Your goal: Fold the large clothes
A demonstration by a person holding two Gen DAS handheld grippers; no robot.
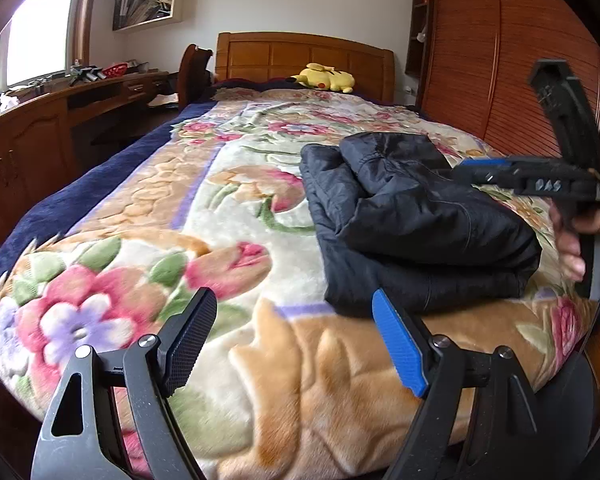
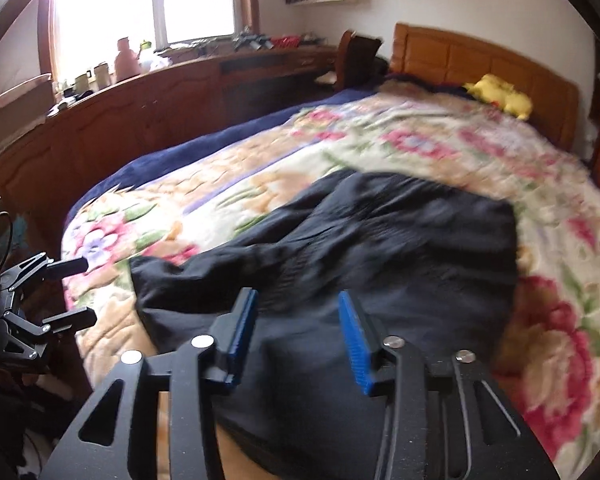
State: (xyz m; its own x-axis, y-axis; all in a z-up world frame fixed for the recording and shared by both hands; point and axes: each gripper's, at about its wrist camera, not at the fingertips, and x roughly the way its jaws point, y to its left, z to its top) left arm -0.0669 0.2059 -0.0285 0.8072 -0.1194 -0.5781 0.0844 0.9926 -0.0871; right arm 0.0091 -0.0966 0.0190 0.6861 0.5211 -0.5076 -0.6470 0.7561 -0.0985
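Observation:
A dark navy padded jacket [image 1: 412,216] lies folded in a thick bundle on the floral blanket [image 1: 180,240] near the bed's foot. It also shows in the right wrist view [image 2: 380,240]. My left gripper [image 1: 292,340] is open and empty, low over the blanket just left of the bundle's near corner. My right gripper [image 2: 296,332] is open and empty, hovering over the jacket's near edge. The right gripper also shows from the side in the left wrist view [image 1: 476,170], above the bundle. The left gripper also shows in the right wrist view [image 2: 80,292], open, off the bed's corner.
A yellow plush toy [image 1: 326,77] lies by the wooden headboard [image 1: 300,56]. A long wooden desk [image 1: 60,120] with clutter runs along the window side. A slatted wooden wardrobe [image 1: 500,60] stands on the other side. The blanket [image 2: 420,140] covers the bed.

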